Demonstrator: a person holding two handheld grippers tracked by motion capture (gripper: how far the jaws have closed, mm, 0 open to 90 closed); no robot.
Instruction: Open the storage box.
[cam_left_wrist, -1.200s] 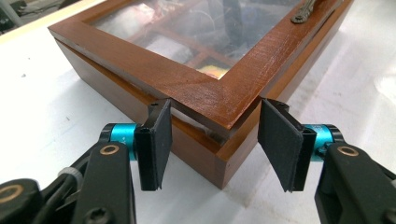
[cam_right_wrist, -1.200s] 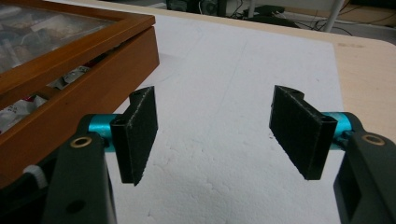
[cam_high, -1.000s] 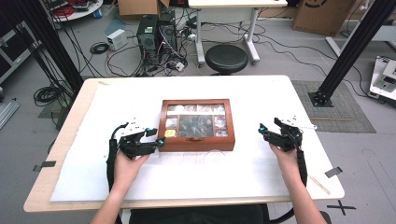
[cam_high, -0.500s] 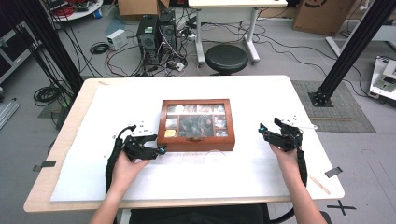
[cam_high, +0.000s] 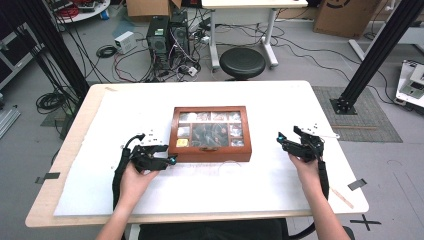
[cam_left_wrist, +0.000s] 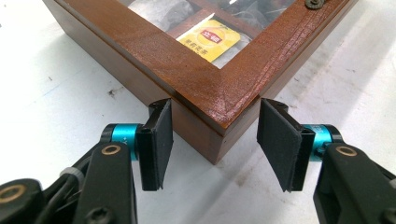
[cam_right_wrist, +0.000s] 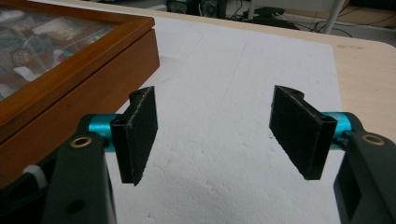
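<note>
Presently the worktop (cam_high: 280, 190), under its white sheet, carries a wooden box (cam_high: 210, 150) with a glazed lid at its centre, lid down. The left gripper (cam_left_wrist: 212, 135) sits at the box's near-left corner; its jaws have just been closing and now straddle that corner, though the pads (cam_left_wrist: 161, 140) appear to stand just off the wood, so nothing is gripped. The right gripper (cam_right_wrist: 215, 133) rests well apart to the box's right, jaws wide and empty over bare sheet. The step in hand is judged an approach to steady or open the box; next the lid's front edge or clasp must be engaged. The clasp (cam_left_wrist: 316, 3) is cut off, and beyond one yellow tea packet (cam_left_wrist: 209, 39) the contents stay indistinct.
</note>
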